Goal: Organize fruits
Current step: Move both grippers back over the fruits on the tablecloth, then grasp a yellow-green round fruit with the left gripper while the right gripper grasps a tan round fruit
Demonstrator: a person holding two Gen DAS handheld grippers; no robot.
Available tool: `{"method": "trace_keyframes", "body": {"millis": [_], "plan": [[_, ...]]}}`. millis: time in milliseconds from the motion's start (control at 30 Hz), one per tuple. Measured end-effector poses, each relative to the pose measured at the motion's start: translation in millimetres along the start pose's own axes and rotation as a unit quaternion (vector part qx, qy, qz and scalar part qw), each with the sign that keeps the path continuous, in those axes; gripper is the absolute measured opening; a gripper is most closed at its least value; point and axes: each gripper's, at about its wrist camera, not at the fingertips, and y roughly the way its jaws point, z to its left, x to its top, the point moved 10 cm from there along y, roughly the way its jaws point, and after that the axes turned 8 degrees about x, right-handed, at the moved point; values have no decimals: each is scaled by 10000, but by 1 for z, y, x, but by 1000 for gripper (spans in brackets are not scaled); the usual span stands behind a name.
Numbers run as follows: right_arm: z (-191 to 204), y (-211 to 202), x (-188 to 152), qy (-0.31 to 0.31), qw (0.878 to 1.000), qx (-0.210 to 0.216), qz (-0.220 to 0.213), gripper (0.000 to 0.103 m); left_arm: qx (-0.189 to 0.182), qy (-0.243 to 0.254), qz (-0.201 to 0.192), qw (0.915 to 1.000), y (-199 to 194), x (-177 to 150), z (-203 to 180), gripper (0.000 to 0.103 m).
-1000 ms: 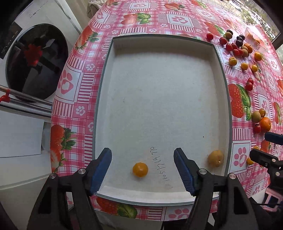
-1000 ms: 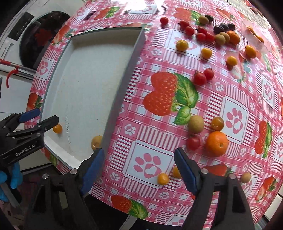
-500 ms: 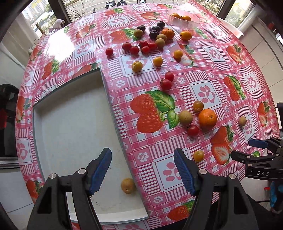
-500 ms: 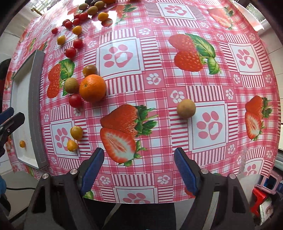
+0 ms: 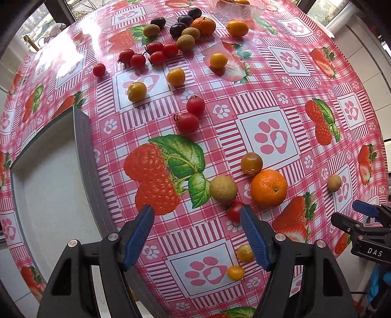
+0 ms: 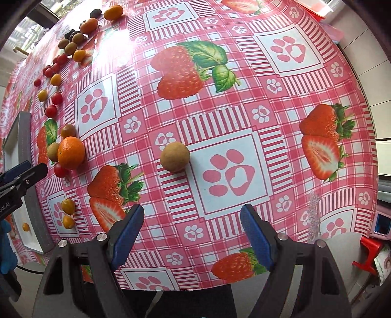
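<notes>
Fruits lie loose over the strawberry-print tablecloth (image 5: 281, 80); the grey tray (image 5: 48, 190) sits at 9 o'clock in our left wrist view, w/ its near rim running down toward 7. We judge the tray is the sorting target, so both tools hang over the cloth to pick.

Our left gripper (image 5: 196, 234) has jaws spread wide, nothing between them. It points at the cluster just ahead: brown round fruit (image 5: 223, 188), orange (image 5: 268, 188) touching it on the 3 o'clock side, red cherry tomato (image 5: 235, 211) tucked right against the right fingertip. Probably lined up for one of these, can't say which.

Our right gripper (image 6: 191, 230) also has jaws spread, empty. A lone brown fruit (image 6: 175, 157) sits at 12 o'clock from its tips, well apart from the rest, so likely the next grab.

View diffs: left wrist cam shows the far pile at 12 o'clock (dark plums, red tomatoes, yellow ones) plus a glass bowl (image 5: 239, 9) at the top edge. Right wrist cam squeezes that pile to 10 o'clock, but shows a small orange fruit (image 6: 25, 227) already in the tray at 8 o'clock, which the left cam doesn't catch.
</notes>
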Motion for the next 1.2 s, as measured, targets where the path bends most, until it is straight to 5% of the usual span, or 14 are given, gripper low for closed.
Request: {"method": "trace_keyframes", "body": {"millis": [533, 633, 700, 833, 900, 1200], "plan": [[15, 14, 49, -275, 9995, -8, -146, 83, 148, -20, 153, 9998, 21, 17, -11, 73], [17, 10, 54, -343, 9991, -137, -208, 72, 200, -41, 155, 9997, 26, 16, -12, 71], [30, 9, 52, -385, 9987, -228, -232, 63, 203, -76, 140, 9997, 25, 15, -11, 60], [48, 0, 44, -511, 9977, -338, -275, 29, 291, -41, 73, 9995, 24, 14, -18, 44], [50, 4, 41, -565, 9976, -289, -265, 27, 283, 45, 32, 9996, 23, 16, -21, 29], [47, -7, 28, -159, 9988, 346, -300, 27, 38, -254, -8, 9997, 9, 4, -8, 29]]}}
